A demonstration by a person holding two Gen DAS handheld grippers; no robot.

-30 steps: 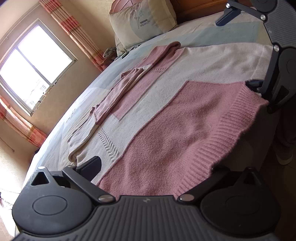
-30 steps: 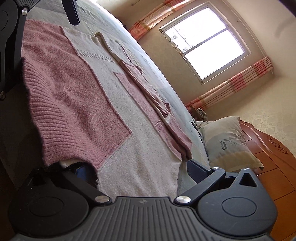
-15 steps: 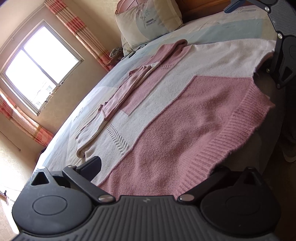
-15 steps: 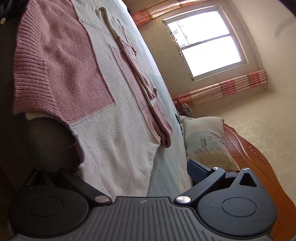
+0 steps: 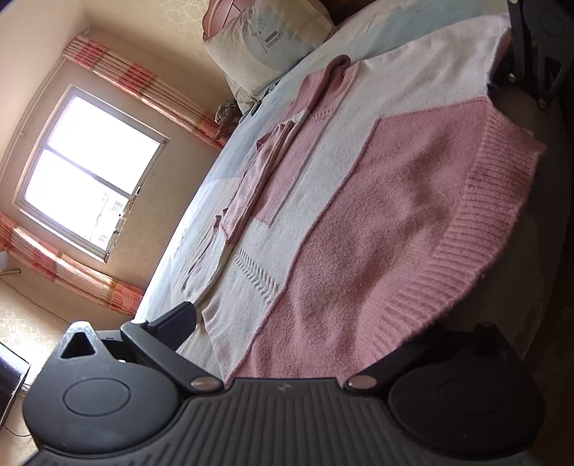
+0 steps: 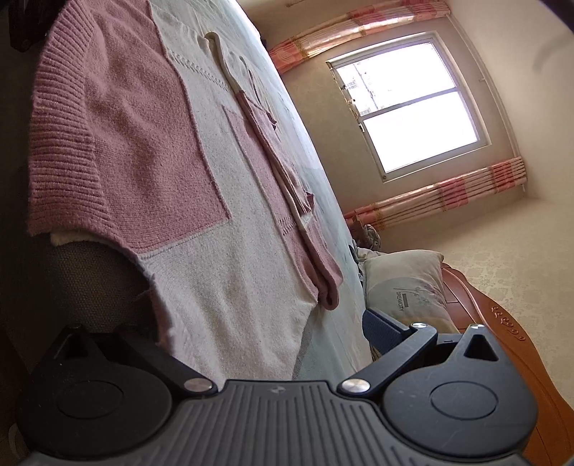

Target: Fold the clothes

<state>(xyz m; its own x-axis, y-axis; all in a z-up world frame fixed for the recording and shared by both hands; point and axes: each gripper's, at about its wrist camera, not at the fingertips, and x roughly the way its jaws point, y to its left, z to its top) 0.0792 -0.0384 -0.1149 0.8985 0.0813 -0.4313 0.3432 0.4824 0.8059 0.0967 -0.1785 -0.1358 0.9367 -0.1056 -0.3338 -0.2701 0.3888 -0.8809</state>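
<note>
You had the left tongs (image 5: 305, 329) spread wide at one corner of the ribbed hem and the right tongs (image 6: 258, 333) spread just as wide at the other. In each case one finger was hidden under the knit, and neither pair was pinching anything. I judge you placed them there because the two hem corners are the natural holds for doubling the body away from you.

The sweater (image 5: 376, 215) lay flat on the bed (image 5: 412, 32) ahead of both tongs. Its hem overhung the near edge and its sleeves were laid across at the far end.

The left view showed the right tongs parked against the cloth's cream edge. The right view showed no clear sign of the left tongs. It alone showed cream lining peeking beneath the hem and the wooden headboard (image 6: 502, 315) beyond the pillow (image 6: 401, 283).
</note>
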